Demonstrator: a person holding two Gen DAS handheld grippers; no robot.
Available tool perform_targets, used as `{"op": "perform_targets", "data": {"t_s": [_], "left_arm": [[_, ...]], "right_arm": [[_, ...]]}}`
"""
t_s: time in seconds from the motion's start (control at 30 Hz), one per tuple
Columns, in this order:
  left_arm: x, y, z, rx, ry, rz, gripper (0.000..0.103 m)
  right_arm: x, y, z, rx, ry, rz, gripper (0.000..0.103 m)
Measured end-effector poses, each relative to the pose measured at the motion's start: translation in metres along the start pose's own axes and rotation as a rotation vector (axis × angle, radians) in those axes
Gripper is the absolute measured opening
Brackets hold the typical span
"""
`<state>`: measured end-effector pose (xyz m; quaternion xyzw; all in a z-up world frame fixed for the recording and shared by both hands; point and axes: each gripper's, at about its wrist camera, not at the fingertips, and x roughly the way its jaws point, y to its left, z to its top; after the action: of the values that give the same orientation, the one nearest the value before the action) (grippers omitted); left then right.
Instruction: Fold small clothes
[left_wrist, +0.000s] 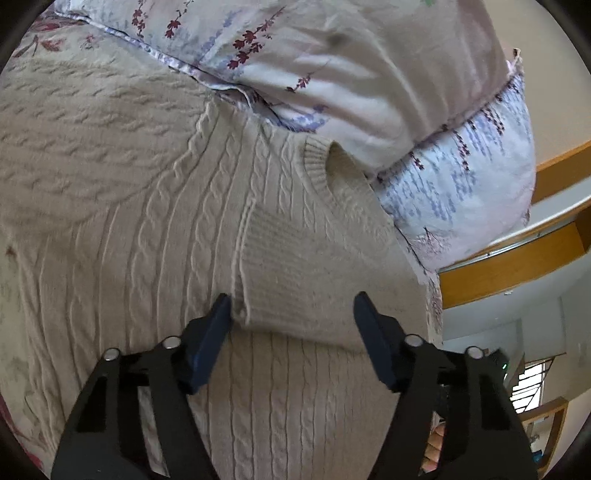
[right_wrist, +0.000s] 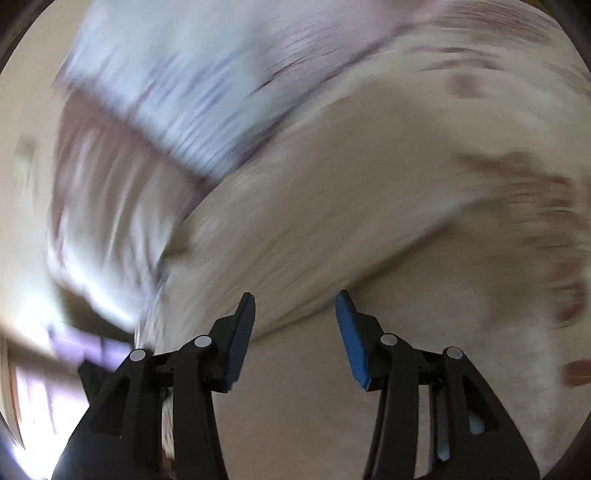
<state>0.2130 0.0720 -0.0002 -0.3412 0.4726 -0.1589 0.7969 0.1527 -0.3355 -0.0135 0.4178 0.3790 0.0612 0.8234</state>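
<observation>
A beige cable-knit sweater lies spread on a floral bed sheet, its ribbed neckline toward the pillows. A sleeve with a ribbed cuff is laid across the body. My left gripper hovers just over this cuff with its jaws apart, the cuff's end lying between the fingers, which do not press on it. The right wrist view is heavily blurred. There my right gripper stands open above the beige sweater, nothing between its fingers.
Two floral pillows are stacked behind the sweater, the lower one bulging to the right. A wooden bed frame or shelf runs along the right edge. Blurred floral bedding fills the upper left of the right wrist view.
</observation>
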Motion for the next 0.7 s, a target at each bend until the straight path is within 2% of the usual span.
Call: {"op": "perform_targets", "data": {"t_s": [0.07, 0.13, 0.17, 0.2, 0.23, 0.27, 0.37, 0.43, 0.57, 0.6, 0.67, 0.7], "left_arm": [[0.006, -0.001, 0.006, 0.007, -0.002, 0.024, 0.054], [0.010, -0.003, 0.010, 0.026, -0.007, 0.053, 0.038], [0.013, -0.004, 0.013, 0.038, -0.011, 0.072, 0.034], [0.016, -0.005, 0.015, 0.045, -0.010, 0.078, 0.025], [0.021, -0.006, 0.018, 0.056, -0.008, 0.090, 0.010], [0.023, -0.008, 0.020, 0.068, -0.011, 0.097, 0.007], [0.021, -0.016, 0.024, 0.131, -0.067, 0.124, 0.007], [0.020, -0.018, 0.026, 0.162, -0.089, 0.156, 0.007], [0.024, -0.011, 0.024, 0.165, -0.064, 0.211, 0.007], [0.022, -0.011, 0.022, 0.181, -0.067, 0.227, 0.011], [0.015, -0.011, 0.019, 0.196, -0.064, 0.240, 0.015], [0.006, -0.009, 0.016, 0.202, -0.062, 0.235, 0.024]], "right_arm": [[-0.006, -0.022, 0.008, 0.090, -0.060, 0.000, 0.047], [-0.004, -0.029, 0.015, 0.126, -0.109, 0.000, 0.040], [-0.002, -0.030, 0.017, 0.130, -0.125, -0.004, 0.038], [0.000, -0.028, 0.018, 0.128, -0.138, -0.010, 0.028], [0.001, -0.029, 0.022, 0.115, -0.158, -0.018, 0.011], [0.000, -0.031, 0.025, 0.111, -0.184, -0.013, 0.010], [-0.018, -0.034, 0.012, 0.113, -0.282, 0.005, 0.008], [-0.020, -0.030, 0.006, 0.093, -0.314, -0.029, 0.008], [-0.010, -0.025, 0.005, 0.032, -0.253, -0.151, 0.009], [-0.011, -0.023, 0.004, 0.027, -0.249, -0.170, 0.011], [-0.017, -0.018, 0.000, -0.005, -0.249, -0.197, 0.023], [-0.019, -0.015, -0.001, -0.018, -0.251, -0.203, 0.038]]}}
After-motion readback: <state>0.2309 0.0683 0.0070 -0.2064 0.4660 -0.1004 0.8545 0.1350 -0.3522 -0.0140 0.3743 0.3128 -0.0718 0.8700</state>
